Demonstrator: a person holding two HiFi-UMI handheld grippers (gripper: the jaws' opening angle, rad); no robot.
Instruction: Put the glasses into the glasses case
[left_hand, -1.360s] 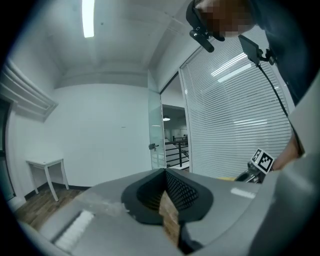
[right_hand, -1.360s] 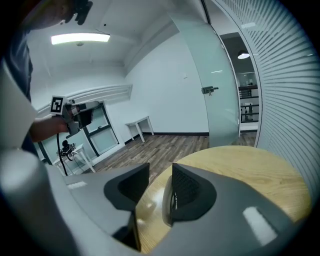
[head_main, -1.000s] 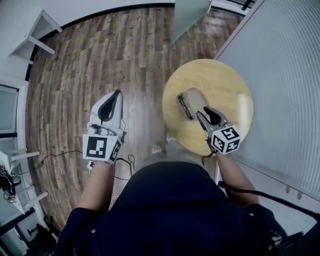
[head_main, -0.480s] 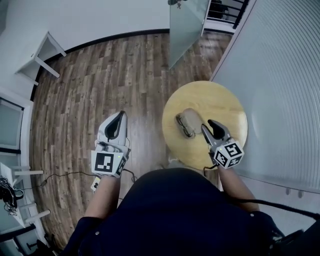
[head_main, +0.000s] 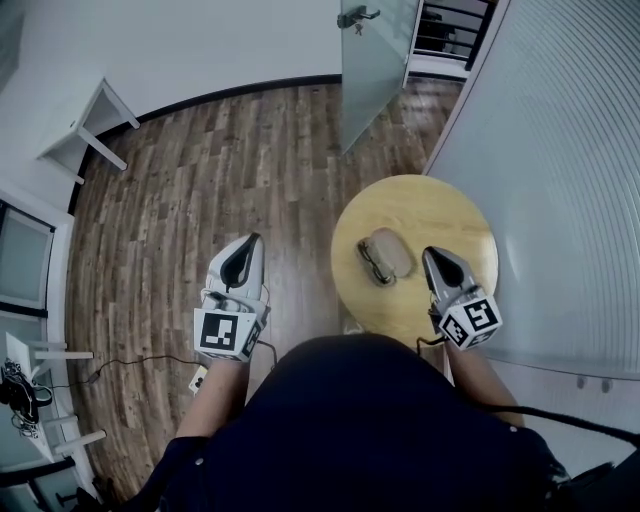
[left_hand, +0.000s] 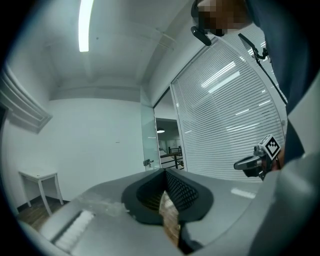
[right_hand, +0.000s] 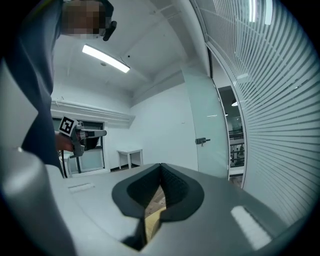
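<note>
A tan glasses case (head_main: 391, 251) lies on the round wooden table (head_main: 440, 215), with the dark glasses (head_main: 372, 261) along its left side. My right gripper (head_main: 433, 254) hovers just right of the case, apart from it, jaws shut on nothing. In the right gripper view the right gripper (right_hand: 161, 168) points level at the room. Over the floor, left of the table, my left gripper (head_main: 251, 240) is shut with nothing in it. The left gripper view shows the left gripper (left_hand: 164, 173) with its jaws together.
A slatted white wall (head_main: 560, 150) runs close along the table's right side. A glass door (head_main: 375, 40) stands at the back. A white side table (head_main: 85, 125) is far left. Wooden floor (head_main: 200, 180) spreads to the left, with a cable (head_main: 130, 355) on it.
My right gripper pulled back from the case, rose and shut its jaws. The left gripper rose a little. The case and glasses stay on the table.
</note>
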